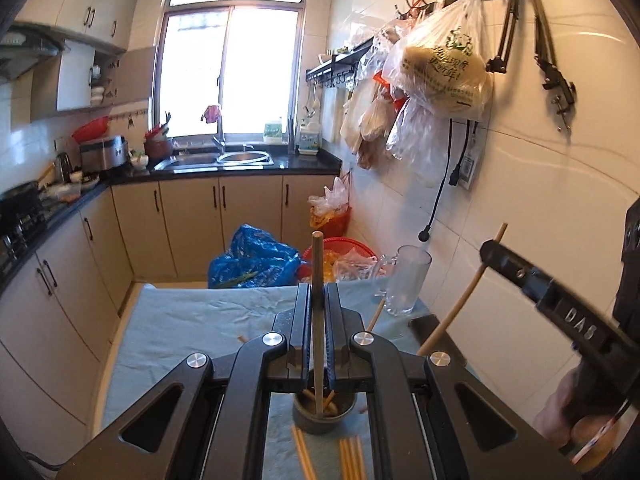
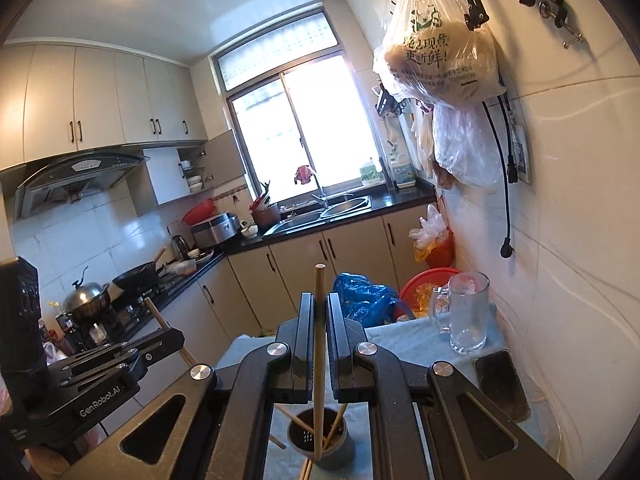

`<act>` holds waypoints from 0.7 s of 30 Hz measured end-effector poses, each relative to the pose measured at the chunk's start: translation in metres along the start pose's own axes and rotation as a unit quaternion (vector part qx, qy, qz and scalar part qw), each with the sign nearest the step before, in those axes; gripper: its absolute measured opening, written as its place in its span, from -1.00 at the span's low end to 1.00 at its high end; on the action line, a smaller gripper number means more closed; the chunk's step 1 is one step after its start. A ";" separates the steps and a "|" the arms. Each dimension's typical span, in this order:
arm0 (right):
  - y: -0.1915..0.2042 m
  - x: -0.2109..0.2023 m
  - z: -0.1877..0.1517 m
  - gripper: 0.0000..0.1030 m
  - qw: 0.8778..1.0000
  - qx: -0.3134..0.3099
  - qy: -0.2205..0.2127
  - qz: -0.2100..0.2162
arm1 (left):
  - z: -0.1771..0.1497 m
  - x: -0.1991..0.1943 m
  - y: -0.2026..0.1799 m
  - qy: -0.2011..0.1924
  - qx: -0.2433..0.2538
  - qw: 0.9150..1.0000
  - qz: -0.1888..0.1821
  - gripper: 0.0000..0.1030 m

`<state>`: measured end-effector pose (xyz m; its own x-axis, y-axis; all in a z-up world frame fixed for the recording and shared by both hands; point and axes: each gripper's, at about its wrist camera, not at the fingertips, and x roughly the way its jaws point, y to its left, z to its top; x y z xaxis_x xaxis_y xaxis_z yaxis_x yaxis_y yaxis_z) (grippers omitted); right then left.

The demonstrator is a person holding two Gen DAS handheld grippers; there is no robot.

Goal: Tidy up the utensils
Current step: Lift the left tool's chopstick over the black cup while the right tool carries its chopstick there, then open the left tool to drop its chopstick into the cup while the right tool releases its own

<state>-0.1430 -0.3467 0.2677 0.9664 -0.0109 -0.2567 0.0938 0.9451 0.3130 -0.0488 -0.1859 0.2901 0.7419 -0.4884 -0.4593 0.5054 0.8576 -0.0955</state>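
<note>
Grippers: left (image 1: 319, 304), right (image 2: 319, 316) | chopstick (image 1: 318, 320) each (clamped) | holder (image 1: 323, 416): one

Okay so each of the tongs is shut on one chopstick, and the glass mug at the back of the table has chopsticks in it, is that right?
Not quite. The left tongs and right tongs each grip a chopstick, but the glass mug is empty in the right wrist view. The loose chopsticks stand in the dark cup.

two pale wooden chopsticks (image 1: 318, 320) (image 2: 319, 356) held upright – others stand in the dark cup (image 1: 323, 414), more lie loose (image 1: 352, 456).
</note>
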 end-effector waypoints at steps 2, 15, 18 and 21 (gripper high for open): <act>-0.003 0.012 -0.001 -0.87 1.000 0.006 0.001 -0.002 | 0.000 0.016 0.003 0.011 -0.012 1.000 -0.008 -0.89; -0.028 0.074 -0.038 -0.87 0.998 0.022 0.058 -0.023 | -0.030 0.072 0.016 0.060 -0.019 0.998 0.003 -0.89; -0.033 0.087 -0.048 -0.87 0.996 0.024 0.078 -0.024 | -0.037 0.075 0.015 0.068 -0.014 0.998 0.004 -0.89; -0.034 0.094 -0.056 -0.86 0.995 0.022 0.092 -0.024 | -0.043 0.078 0.014 0.074 -0.010 0.997 0.006 -0.89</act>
<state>-0.0687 -0.3618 0.1811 0.9009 0.0083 -0.4339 0.1531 0.9294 0.3357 -0.0030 -0.2052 0.2150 0.6737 -0.4502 -0.5861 0.4872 0.8668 -0.1058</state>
